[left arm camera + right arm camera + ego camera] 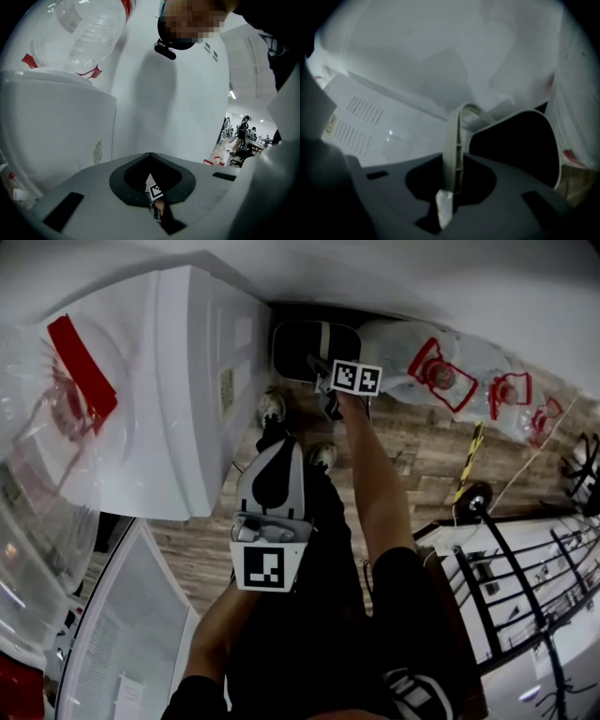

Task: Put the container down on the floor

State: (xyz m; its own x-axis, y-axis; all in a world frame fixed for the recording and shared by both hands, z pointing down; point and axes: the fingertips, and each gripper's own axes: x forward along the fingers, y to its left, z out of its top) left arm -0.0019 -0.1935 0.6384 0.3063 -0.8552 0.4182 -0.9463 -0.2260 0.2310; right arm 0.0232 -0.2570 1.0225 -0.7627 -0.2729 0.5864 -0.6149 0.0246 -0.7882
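The container (302, 345) is a dark bin with a pale rim, low down by the wall beside the white dispenser. Whether it touches the floor I cannot tell. My right gripper (330, 379) reaches down to it and is shut on its pale grey handle (456, 150). The bin's dark mouth (520, 145) shows just beyond the jaws in the right gripper view. My left gripper (284, 448) hangs nearer to me, above the person's shoes, its jaws together with nothing held. Through the jaw gap in the left gripper view I see the right gripper's marker cube (155, 190).
A tall white water dispenser (192, 390) stands at the left, against the bin. Several clear water bottles with red handles (441, 371) lie on the wooden floor (422, 451) at the right. A black rack (525, 577) is at the lower right. The person's shoes (272, 409) are near the dispenser.
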